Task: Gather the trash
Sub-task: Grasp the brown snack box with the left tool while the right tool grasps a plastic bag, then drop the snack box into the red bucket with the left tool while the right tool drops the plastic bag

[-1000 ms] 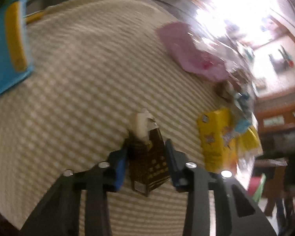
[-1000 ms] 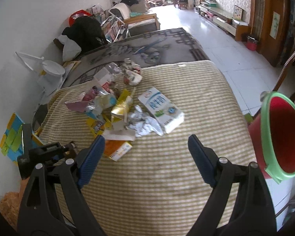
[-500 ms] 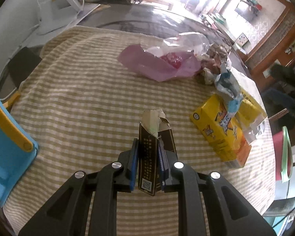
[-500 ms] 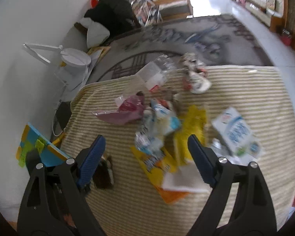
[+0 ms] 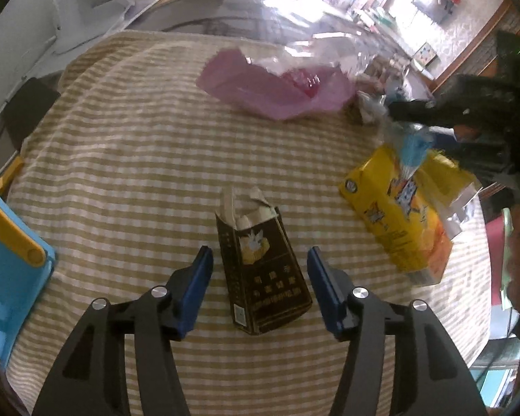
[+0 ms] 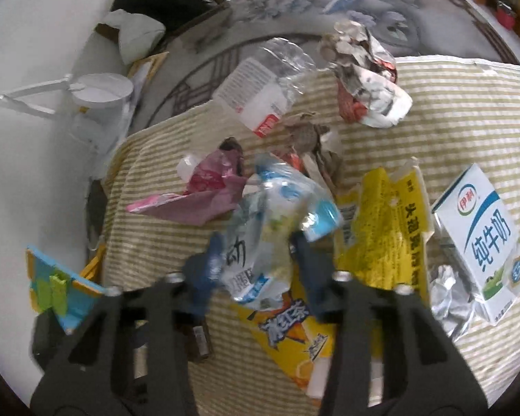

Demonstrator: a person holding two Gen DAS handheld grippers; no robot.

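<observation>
On striped cloth: left gripper opening, dark carton released between jaws. Right gripper closing on crumpled bottle; lift to bin judged next.

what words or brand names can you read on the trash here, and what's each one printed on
"伊利" in the red oval logo, on the white milk carton
"纯牛奶" in large blue characters, on that same carton
"冰红茶" in blue and white, on the flattened yellow drink carton
Black print on the torn yellow packet: too blurred to read
Gold characters on the dark cigarette pack: too small to read
Label on the clear plastic bottle: illegible
</observation>
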